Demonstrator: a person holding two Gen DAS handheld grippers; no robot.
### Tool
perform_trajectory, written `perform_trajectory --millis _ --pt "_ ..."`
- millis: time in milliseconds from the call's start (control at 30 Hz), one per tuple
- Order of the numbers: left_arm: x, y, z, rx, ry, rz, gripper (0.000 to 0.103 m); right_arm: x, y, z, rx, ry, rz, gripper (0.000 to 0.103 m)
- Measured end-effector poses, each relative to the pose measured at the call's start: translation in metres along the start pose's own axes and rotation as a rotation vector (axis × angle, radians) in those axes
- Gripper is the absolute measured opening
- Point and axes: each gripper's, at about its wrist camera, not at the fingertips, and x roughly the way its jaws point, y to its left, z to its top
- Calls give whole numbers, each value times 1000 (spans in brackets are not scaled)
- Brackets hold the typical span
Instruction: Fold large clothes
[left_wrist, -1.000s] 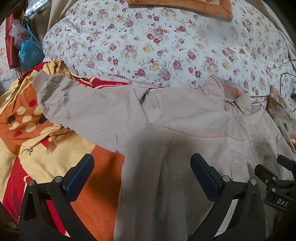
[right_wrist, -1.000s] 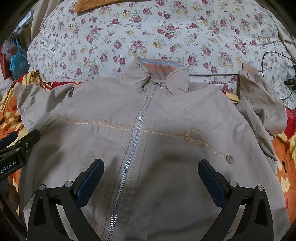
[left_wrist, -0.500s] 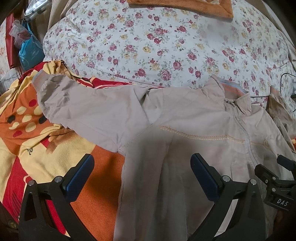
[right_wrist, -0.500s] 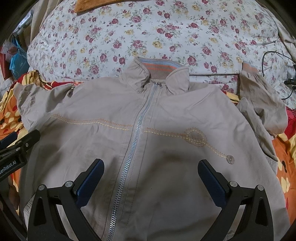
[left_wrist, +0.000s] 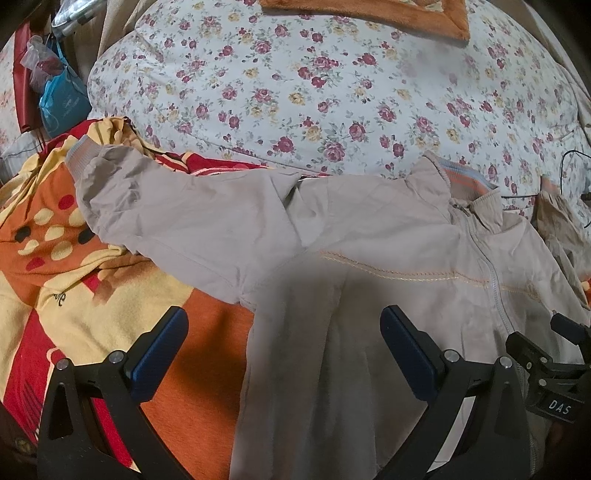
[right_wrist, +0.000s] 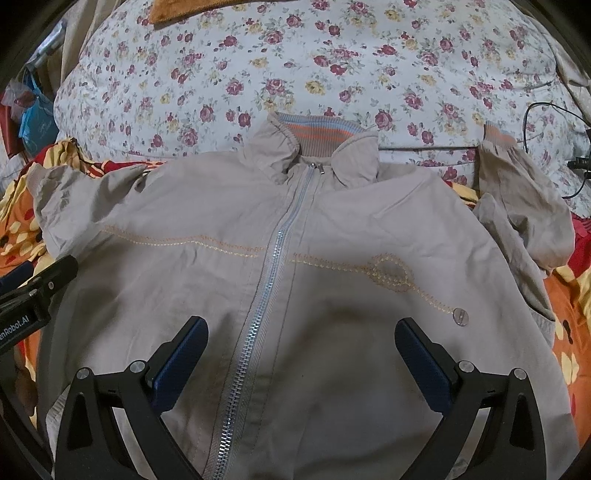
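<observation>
Beneath both wide-spread grippers, left gripper (left_wrist: 282, 332) and right gripper (right_wrist: 301, 341), lies the flat jacket (right_wrist: 332, 229).

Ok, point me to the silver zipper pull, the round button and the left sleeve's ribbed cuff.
silver zipper pull (right_wrist: 320, 168): right wrist view, metal tab.
round button (right_wrist: 460, 316): right wrist view, its face.
ribbed cuff (left_wrist: 82, 157): left wrist view, ribbing.

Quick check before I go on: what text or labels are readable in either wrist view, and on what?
"DAS" on a plate on the right gripper, at the left view's right edge.
"enRobot.AI", its start cut off, on the left gripper, at the right view's left edge.
Dark script on the orange-yellow blanket: too small to read.
Pale print on the blue bag: too blurred to read.
</observation>
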Motion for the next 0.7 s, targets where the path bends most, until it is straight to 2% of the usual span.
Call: perform_trajectory --millis 133,267,500,633,700 --pt "-3 9 5 -28 7 -9 103 0 1 0 -6 5 2 102" --pt "-2 36 19 -88 26 15 103 0 0 -1 -7 9 9 102" --pt "9 131 65 -245 -3 202 103 4 0 -2 -1 34 23 102" --pt "44 196 86 -376 -2 290 103 7 1 -4 -5 50 23 102" --pt "58 217 90 -407 0 323 100 9 2 -4 -10 55 20 102"
